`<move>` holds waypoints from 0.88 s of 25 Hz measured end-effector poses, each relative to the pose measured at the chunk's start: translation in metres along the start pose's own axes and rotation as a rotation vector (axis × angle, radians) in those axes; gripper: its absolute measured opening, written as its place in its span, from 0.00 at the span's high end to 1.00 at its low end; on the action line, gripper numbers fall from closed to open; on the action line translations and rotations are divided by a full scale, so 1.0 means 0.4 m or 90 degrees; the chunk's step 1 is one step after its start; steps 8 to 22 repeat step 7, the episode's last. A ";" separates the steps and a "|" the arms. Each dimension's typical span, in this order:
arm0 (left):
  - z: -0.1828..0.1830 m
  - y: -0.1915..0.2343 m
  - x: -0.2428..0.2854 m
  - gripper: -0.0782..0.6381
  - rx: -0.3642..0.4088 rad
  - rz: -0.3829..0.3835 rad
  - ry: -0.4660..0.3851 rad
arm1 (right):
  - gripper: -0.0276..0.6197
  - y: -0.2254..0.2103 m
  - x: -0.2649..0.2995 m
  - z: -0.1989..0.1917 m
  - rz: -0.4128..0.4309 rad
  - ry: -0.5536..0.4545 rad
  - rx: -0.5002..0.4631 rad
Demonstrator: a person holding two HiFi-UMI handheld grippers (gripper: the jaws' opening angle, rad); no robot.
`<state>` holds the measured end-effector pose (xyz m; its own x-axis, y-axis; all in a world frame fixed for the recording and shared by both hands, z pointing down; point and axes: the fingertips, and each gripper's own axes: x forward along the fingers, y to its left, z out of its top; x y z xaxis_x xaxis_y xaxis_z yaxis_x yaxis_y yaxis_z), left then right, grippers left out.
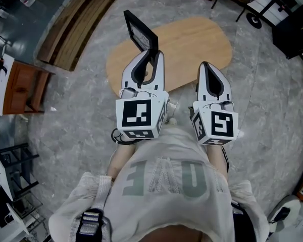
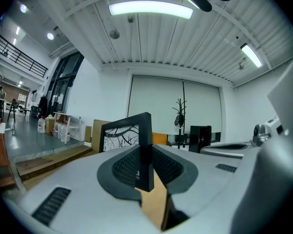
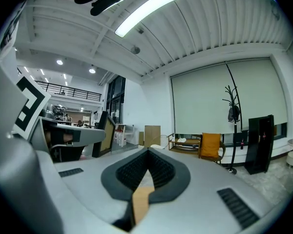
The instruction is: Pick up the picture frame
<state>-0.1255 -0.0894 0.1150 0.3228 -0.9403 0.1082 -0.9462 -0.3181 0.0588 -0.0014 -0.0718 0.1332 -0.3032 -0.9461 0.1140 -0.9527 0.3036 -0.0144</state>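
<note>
One picture frame [image 1: 140, 32], black-edged with a black-and-white line print, is up in the left gripper [image 1: 152, 55], off the oval wooden table [image 1: 197, 42] and over that table's left part. From the head view it rises out of the gripper's tips and leans to the far left, its face turned toward the left. In the left gripper view the picture frame [image 2: 121, 136] stands nearly edge-on: the two ribbed pads [image 2: 124, 167] are closed against one vertical side bar, one pad on each face, and the bar's lower end pokes out below the pads with the table's wood behind it. The left gripper [image 2: 146, 152] is therefore clamped on that bar.

To the right, just beside it and at about the same height, the right gripper [image 1: 205, 67] points the same way, toward the far side. Its own view shows the right gripper [image 3: 147, 154] with jaws drawn together at the tips and nothing between them, only a sliver of table wood below. The frame's tan back [image 3: 107, 132] appears at the left of that view.

Each gripper carries a marker cube [image 1: 139, 116] at its near end, close to the person's pale shirt [image 1: 166, 185]. Grey marbled floor [image 1: 76, 120] surrounds the table, wooden planks [image 1: 73, 32] lie far left, and an orange chair [image 3: 210, 145] stands by the far wall.
</note>
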 end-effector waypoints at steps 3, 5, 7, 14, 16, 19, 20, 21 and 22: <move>0.000 0.006 0.007 0.78 0.003 -0.002 0.003 | 0.95 -0.001 0.005 -0.001 -0.004 0.004 -0.003; 0.000 0.009 0.013 0.78 0.003 -0.003 0.005 | 0.95 -0.001 0.009 -0.002 -0.005 0.006 -0.005; 0.000 0.010 0.019 0.78 0.003 -0.005 0.006 | 0.95 -0.001 0.014 -0.002 -0.005 0.008 -0.008; 0.000 0.010 0.019 0.78 0.003 -0.005 0.006 | 0.95 -0.001 0.014 -0.002 -0.005 0.008 -0.008; 0.000 0.010 0.019 0.78 0.003 -0.005 0.006 | 0.95 -0.001 0.014 -0.002 -0.005 0.008 -0.008; 0.000 0.010 0.019 0.78 0.003 -0.005 0.006 | 0.95 -0.001 0.014 -0.002 -0.005 0.008 -0.008; 0.000 0.010 0.019 0.78 0.003 -0.005 0.006 | 0.95 -0.001 0.014 -0.002 -0.005 0.008 -0.008; 0.000 0.010 0.019 0.78 0.003 -0.005 0.006 | 0.95 -0.001 0.014 -0.002 -0.005 0.008 -0.008; 0.000 0.010 0.019 0.78 0.003 -0.005 0.006 | 0.95 -0.001 0.014 -0.002 -0.005 0.008 -0.008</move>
